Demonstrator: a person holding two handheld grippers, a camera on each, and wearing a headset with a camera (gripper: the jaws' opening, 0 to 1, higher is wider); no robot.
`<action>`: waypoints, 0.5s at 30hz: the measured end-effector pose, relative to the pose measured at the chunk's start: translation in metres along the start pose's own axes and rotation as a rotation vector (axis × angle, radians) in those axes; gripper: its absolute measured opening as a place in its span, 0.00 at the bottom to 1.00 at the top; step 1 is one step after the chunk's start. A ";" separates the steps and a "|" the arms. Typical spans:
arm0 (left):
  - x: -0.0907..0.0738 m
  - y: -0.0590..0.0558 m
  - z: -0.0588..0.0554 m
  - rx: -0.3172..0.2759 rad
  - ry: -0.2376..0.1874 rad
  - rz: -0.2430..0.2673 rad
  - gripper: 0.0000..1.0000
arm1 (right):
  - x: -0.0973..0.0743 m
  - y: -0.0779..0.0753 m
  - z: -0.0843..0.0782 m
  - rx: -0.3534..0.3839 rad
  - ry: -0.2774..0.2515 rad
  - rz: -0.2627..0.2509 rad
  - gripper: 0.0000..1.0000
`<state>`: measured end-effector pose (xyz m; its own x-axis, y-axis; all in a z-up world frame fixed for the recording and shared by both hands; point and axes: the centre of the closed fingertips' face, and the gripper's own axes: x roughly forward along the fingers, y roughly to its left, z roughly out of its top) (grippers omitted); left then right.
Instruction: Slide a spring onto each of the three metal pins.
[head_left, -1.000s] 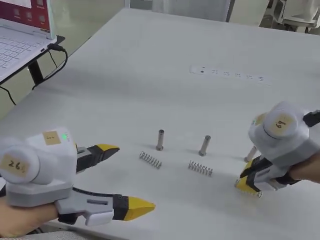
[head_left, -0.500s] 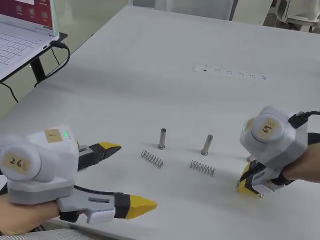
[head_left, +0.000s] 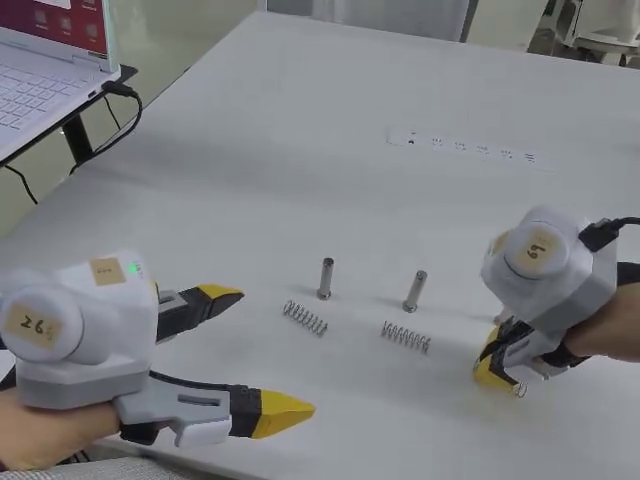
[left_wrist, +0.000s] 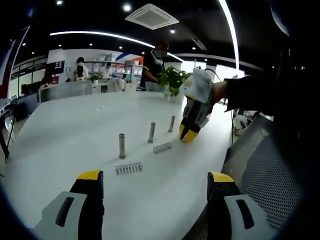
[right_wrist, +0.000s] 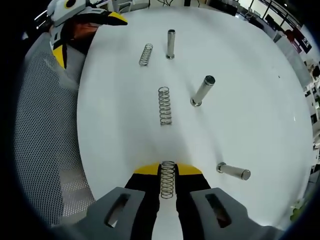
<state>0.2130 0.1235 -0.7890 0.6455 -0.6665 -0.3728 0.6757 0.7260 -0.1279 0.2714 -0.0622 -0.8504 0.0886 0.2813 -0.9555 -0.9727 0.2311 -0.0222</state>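
I see the right gripper has tipped slightly over its tips this last second, jaws pinching a spring, with the nearest pin just beside; threading comes next, I judge. The left gripper is spread, idle. Two loose springs lie near bare pins. The table edge is close behind; open tabletop lies beyond.

I see a smooth, matt white tabletop carrying polished metal pins, and each spring beside those pins looks like bright bare wire.
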 end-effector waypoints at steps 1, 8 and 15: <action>0.000 0.000 0.000 0.002 0.002 -0.001 0.82 | -0.002 -0.001 0.002 0.009 -0.017 -0.005 0.09; 0.001 -0.002 -0.001 0.008 0.010 -0.007 0.82 | -0.013 -0.005 0.005 0.043 -0.071 -0.030 0.09; 0.000 -0.002 -0.001 0.012 0.013 -0.007 0.82 | -0.020 -0.008 0.004 0.083 -0.121 -0.054 0.09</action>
<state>0.2117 0.1220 -0.7899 0.6359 -0.6696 -0.3838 0.6849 0.7188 -0.1193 0.2784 -0.0664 -0.8298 0.1701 0.3755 -0.9111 -0.9452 0.3237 -0.0430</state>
